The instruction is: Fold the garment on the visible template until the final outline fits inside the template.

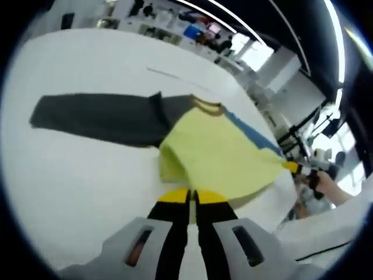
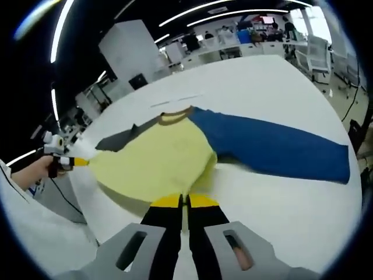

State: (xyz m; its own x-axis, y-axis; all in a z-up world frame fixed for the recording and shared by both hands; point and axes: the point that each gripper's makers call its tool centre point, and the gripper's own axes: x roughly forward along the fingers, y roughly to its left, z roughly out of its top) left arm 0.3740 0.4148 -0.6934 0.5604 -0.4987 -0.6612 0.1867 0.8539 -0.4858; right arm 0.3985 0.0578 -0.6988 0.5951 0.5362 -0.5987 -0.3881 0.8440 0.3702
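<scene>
No legible text, labels, brands or numbers in either view. Checked garment (image 2: 175,157), table (image 2: 291,204), background shelving: print too small and blurred to read.

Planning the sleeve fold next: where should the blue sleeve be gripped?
Grip the blue sleeve at its cuff end, coming in from the free outer end. It lies flat and stretched straight out from the yellow body on the table, so the cuff swings inward most easily.
</scene>
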